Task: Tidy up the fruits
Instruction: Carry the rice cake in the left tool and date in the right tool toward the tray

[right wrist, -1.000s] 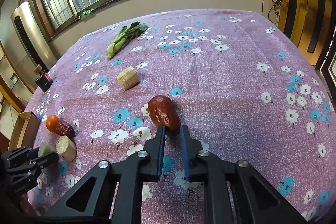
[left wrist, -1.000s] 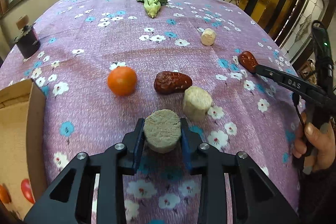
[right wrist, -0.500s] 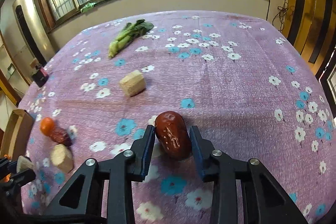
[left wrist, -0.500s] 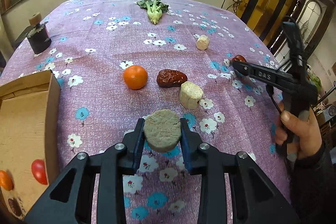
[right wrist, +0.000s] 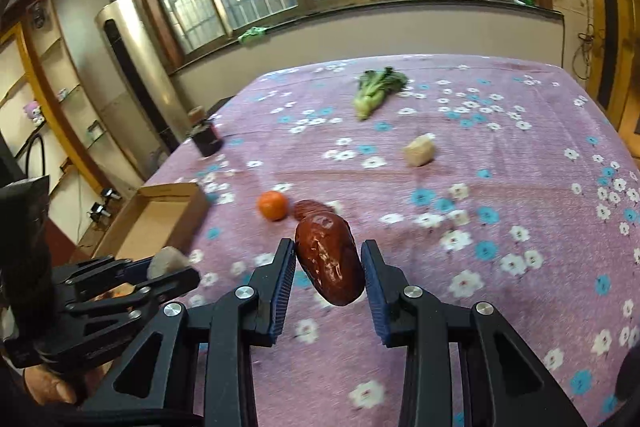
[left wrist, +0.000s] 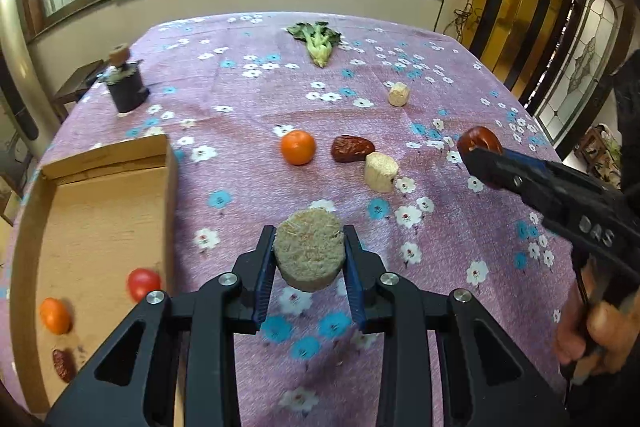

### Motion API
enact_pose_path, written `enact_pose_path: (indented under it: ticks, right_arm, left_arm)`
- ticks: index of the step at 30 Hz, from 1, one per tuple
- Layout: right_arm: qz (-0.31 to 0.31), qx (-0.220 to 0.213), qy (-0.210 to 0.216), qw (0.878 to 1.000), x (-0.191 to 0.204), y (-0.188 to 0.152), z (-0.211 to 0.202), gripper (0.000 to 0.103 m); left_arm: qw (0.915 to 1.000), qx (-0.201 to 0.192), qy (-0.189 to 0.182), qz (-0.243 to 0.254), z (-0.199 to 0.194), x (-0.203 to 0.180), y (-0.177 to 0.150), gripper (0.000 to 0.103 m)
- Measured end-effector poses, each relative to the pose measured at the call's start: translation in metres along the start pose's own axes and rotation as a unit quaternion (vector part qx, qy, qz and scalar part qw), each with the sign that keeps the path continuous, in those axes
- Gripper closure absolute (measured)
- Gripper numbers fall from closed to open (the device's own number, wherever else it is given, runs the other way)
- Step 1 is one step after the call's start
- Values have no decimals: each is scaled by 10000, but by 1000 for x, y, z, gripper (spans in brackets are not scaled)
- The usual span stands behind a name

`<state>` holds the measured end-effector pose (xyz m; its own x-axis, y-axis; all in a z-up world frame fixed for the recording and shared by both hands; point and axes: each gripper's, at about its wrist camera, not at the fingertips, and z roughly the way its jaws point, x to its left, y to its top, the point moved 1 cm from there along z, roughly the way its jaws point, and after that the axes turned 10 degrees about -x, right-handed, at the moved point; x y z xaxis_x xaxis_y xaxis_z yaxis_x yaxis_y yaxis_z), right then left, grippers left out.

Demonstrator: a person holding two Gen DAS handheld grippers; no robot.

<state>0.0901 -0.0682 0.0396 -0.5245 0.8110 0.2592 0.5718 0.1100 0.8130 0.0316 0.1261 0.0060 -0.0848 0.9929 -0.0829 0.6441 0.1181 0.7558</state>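
**Above the surface, both claws loaded**

Over the floral surface (left wrist: 240, 115), the left claw (left wrist: 309, 259) pinches a tan round chunk (left wrist: 309, 251); the right claw (right wrist: 328, 277) pinches a red date (right wrist: 330, 263), long axis pointing away. The cardboard box (left wrist: 100, 163) lies left, nearer the left claw, its near rim the edge to clear.

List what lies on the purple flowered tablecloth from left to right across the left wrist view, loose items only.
Dark jar with cork stopper → round orange tangerine → green leafy vegetable → wrinkled dark red date → pale cut sugarcane chunk → smaller pale chunk farther back.
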Motion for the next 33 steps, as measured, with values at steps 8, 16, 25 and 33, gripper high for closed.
enact_pose_path:
  ticks: [8,16,25,33]
  right_arm:
    - [-87,12,336,9994,44,-13,-15,68]
    - [-188,67,494,9986,73,-21,-19,68]
    - [-255,90,602,9978,95,-25,-22,68]
    - [-343,133,784,9962,115,-27,-21,68]
  left_arm:
    - [9998,-102,165,-82,-24,18,-8,74]
    - [9995,-185,196,-179,-42,35,-15,74]
    - [9988,-276,276,-302,-58,54,-21,74]
    - [9980,-313,374,-395,-66,69,-25,74]
